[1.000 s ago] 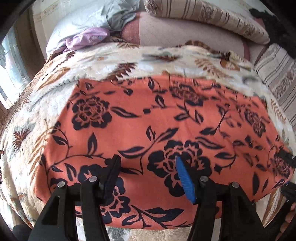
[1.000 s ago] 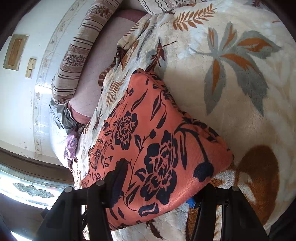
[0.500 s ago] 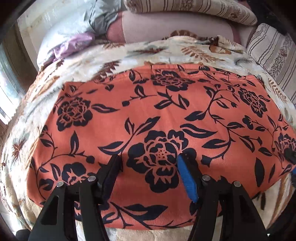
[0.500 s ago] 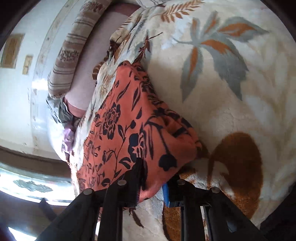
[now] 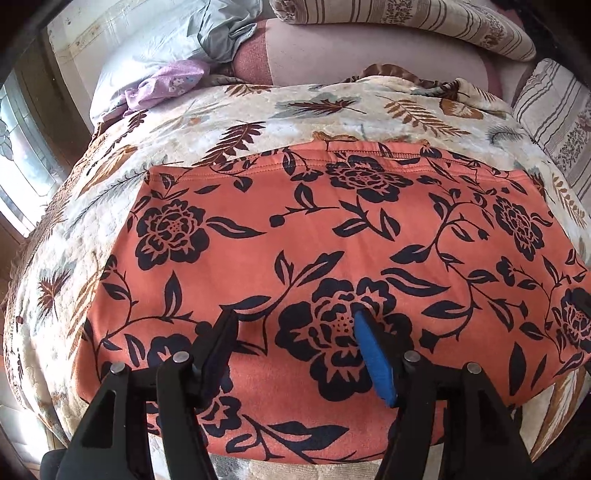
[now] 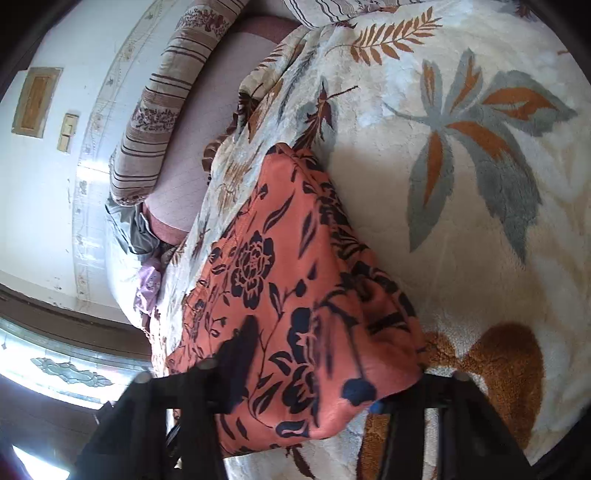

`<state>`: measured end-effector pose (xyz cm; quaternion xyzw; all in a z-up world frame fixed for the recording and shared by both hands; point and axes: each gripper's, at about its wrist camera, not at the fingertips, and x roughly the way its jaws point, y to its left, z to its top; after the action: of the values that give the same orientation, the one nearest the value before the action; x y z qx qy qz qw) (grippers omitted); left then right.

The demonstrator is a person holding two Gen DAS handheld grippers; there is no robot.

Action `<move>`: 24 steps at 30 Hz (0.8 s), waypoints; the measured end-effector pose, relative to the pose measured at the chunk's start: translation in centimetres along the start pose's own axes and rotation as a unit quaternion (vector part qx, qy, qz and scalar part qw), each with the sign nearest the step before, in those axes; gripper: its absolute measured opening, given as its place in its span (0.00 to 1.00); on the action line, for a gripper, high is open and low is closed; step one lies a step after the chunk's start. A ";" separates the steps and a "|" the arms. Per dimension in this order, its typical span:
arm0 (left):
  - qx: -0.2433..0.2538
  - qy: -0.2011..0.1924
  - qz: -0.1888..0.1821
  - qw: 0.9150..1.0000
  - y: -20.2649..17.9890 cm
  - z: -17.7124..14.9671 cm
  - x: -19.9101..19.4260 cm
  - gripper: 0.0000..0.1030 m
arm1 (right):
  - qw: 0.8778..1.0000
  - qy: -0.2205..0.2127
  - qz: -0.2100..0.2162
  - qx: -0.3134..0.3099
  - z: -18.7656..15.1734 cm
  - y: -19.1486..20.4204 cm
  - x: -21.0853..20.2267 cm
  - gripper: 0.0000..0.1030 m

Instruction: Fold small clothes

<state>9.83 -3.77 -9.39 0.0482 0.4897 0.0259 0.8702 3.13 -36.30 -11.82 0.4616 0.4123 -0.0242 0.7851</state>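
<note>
An orange garment with black flowers (image 5: 332,229) lies spread flat on the leaf-patterned blanket (image 5: 258,118). My left gripper (image 5: 291,325) stands open over the garment's near half, with its black finger (image 5: 218,343) and blue pad (image 5: 373,362) wide apart and nothing pinched. In the right wrist view the garment (image 6: 280,258) has its near corner bunched up between the fingers of my right gripper (image 6: 314,369). Those fingers are blurred and stand wide apart. One finger (image 6: 240,350) lies over the cloth; the other is mostly hidden under the corner.
Striped pillows (image 5: 406,22) and a pink bolster (image 5: 351,51) line the far side of the bed. A grey cloth and a purple garment (image 5: 166,81) lie at the far left. A window (image 6: 66,365) and a white wall border the bed. Bare blanket (image 6: 480,184) stretches beside the garment.
Half a second ago the right jaws were pinched on the garment's corner; now they stand wide again with the corner bunched between them. The left gripper stayed open over the garment.
</note>
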 end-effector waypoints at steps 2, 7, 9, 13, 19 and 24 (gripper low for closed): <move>0.000 0.000 -0.004 1.000 0.1 0.1 -0.1 0.64 | 1.000 0.008 -0.016 -0.006 0.1 -0.3 0.3 0.16; -0.005 -0.006 -0.008 1.000 0.4 0.2 -1.0 0.64 | 0.997 -0.009 -0.047 -0.054 -0.1 1.1 -0.6 0.13; -0.011 -0.020 -0.011 1.000 0.7 0.2 -1.7 0.64 | 0.995 -0.021 -0.057 -0.074 -0.3 2.0 -1.0 0.13; -0.010 -0.003 -0.008 1.000 0.8 0.1 -0.3 0.64 | 0.998 -0.013 -0.048 -0.048 -0.4 1.1 -0.4 0.17; -0.002 0.007 -0.003 1.000 0.5 0.0 0.5 0.66 | 1.000 0.000 -0.014 0.002 0.0 -0.3 -0.4 0.18; -0.005 0.004 -0.008 1.000 1.0 -0.2 0.1 0.66 | 1.000 0.001 -0.020 -0.003 0.0 0.3 -0.4 0.29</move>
<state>9.72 -2.81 -9.42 0.0395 0.4932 0.0221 0.8687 2.98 -36.24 -11.29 0.4508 0.4224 -0.0384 0.7854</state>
